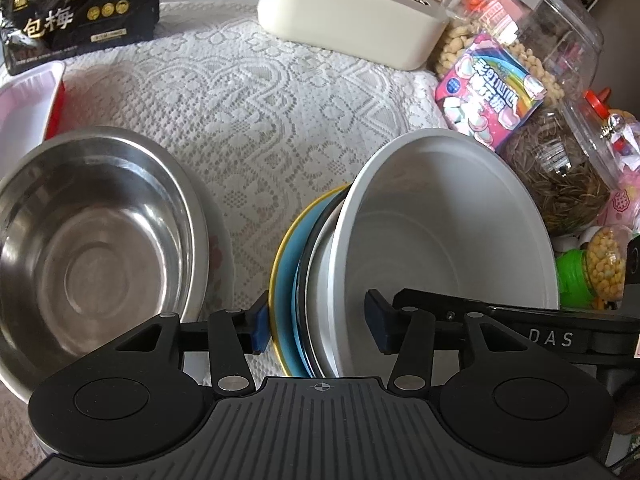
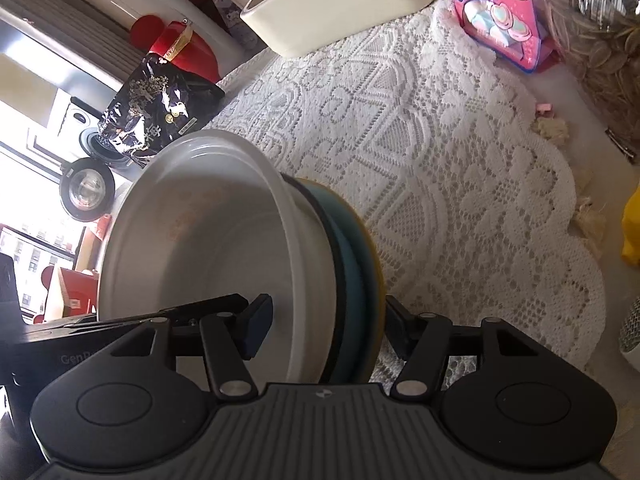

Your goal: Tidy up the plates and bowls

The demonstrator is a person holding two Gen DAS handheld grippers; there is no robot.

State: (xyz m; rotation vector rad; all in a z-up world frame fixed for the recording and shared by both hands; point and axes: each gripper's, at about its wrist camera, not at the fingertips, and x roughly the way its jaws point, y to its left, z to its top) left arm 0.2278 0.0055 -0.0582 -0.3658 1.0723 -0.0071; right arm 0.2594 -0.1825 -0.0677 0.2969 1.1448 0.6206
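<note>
White bowl (image 1: 448, 220) between tilted hand-held grippers

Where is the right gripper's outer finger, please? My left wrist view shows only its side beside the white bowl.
Observer: It sits outside the stack, behind the yellow-rimmed plate; the right gripper straddles the white bowl and that plate.
Operator: Thank you. Is anything lying on the table beyond that side?
Observer: A small pink clip lies on the bare table, just past the scalloped edge of the lace cloth.
Operator: Anything else nearby?
Observer: A yellow object shows at the right edge of the right wrist view; what it is cannot be told.
</note>
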